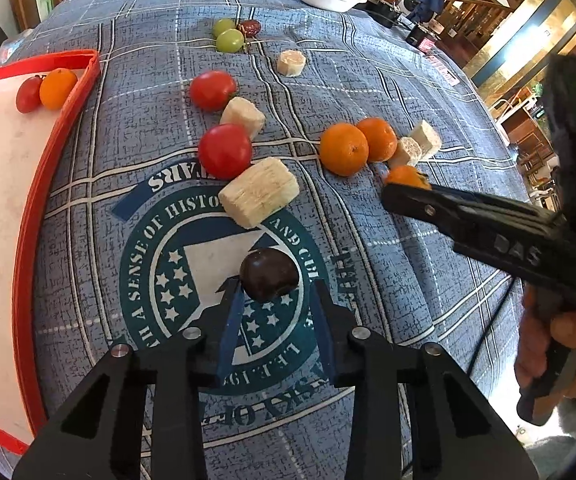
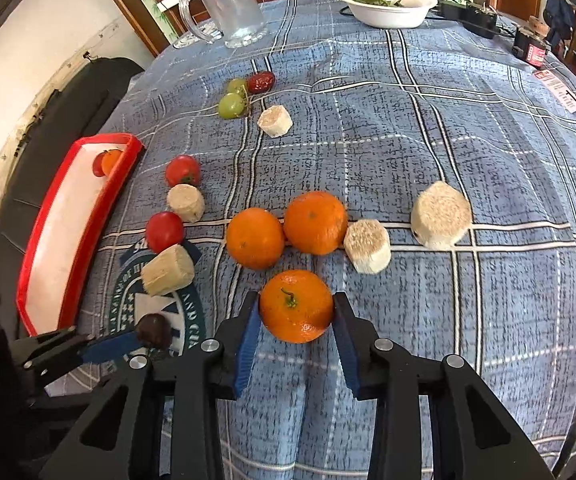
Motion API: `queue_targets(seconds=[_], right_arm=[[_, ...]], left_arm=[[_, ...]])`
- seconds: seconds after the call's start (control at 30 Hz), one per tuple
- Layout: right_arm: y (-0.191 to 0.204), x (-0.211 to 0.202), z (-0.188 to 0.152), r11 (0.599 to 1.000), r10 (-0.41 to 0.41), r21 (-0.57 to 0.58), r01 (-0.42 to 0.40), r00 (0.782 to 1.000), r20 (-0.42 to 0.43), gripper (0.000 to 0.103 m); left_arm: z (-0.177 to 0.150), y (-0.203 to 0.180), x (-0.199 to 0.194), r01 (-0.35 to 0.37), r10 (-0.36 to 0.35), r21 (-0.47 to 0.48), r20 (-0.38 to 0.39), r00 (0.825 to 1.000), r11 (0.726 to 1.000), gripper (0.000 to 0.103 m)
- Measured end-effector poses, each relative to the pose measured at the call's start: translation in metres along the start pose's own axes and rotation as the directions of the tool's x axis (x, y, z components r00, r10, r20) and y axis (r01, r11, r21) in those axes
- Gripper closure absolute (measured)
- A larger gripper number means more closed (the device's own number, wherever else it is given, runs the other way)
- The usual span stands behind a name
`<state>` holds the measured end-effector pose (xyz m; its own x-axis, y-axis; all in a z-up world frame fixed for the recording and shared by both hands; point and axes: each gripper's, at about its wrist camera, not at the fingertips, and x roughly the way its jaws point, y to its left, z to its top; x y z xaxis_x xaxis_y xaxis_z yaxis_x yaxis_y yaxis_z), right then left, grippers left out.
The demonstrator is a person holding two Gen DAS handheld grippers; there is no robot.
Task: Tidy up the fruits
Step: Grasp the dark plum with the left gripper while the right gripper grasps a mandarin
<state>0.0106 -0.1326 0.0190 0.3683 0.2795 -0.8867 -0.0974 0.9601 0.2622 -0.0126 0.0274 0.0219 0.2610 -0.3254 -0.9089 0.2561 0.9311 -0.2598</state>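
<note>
The dark, glossy round fruit [image 1: 269,278] sits on the printed emblem of the bench [image 1: 388,92], pinched between the blue pads of the left tongs [image 1: 276,292], which are nearly closed on it. Just to the right, the right tongs [image 2: 296,316] are narrowed onto a stemmed orange mandarin [image 2: 296,306], both pads pressing its dimpled skin. Judging by this, the step in hand is a double pick-up. The next move likely calls for lifting both fruits clear and carrying them left to the red-rimmed tray [image 1: 28,208], which already holds 1 tomato and 1 small orange. Still out on the checked cloth are 2 more mandarins [image 2: 284,230], 2 smooth red tomatoes [image 1: 218,124], 2 green grapes [image 1: 227,35] and several pale, fibrous cylindrical chunks [image 1: 260,192]. The dark fruit looks smooth and may slip if squeezed loosely.
</note>
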Motion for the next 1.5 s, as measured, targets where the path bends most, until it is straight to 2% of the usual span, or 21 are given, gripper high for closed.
queue_targets(seconds=[0.07,0.2,0.5,1.07,1.1,1.5], right_arm=[[0.0,-0.004,-0.002,1.0,0.003,-0.009,-0.003,1.0,0.004,0.066],[0.0,-0.009,-0.007,1.0,0.003,-0.019,-0.003,1.0,0.007,0.066],[0.002,-0.018,-0.01,1.0,0.019,-0.022,-0.019,0.999,0.026,0.066],[-0.004,-0.028,-0.021,1.0,0.026,-0.001,-0.026,0.999,0.042,0.066],[-0.004,-0.028,-0.021,1.0,0.027,0.001,-0.027,0.999,0.042,0.066],[0.004,-0.027,-0.02,0.999,0.038,-0.017,-0.037,0.998,0.042,0.066]], left_arm=[[0.001,0.003,0.001,-0.002,0.003,-0.023,0.009,1.0,1.0,0.078],[0.004,0.009,0.002,0.023,-0.022,-0.056,0.017,1.0,0.998,0.078],[0.003,0.013,0.0,0.032,-0.032,-0.089,0.004,0.999,0.996,0.077],[0.009,-0.004,0.006,-0.047,0.047,-0.006,-0.002,0.999,0.999,0.074],[0.01,-0.005,0.007,-0.046,0.046,-0.006,0.002,0.999,0.999,0.077],[0.003,0.009,-0.01,-0.005,0.007,-0.05,0.037,0.999,0.999,0.077]])
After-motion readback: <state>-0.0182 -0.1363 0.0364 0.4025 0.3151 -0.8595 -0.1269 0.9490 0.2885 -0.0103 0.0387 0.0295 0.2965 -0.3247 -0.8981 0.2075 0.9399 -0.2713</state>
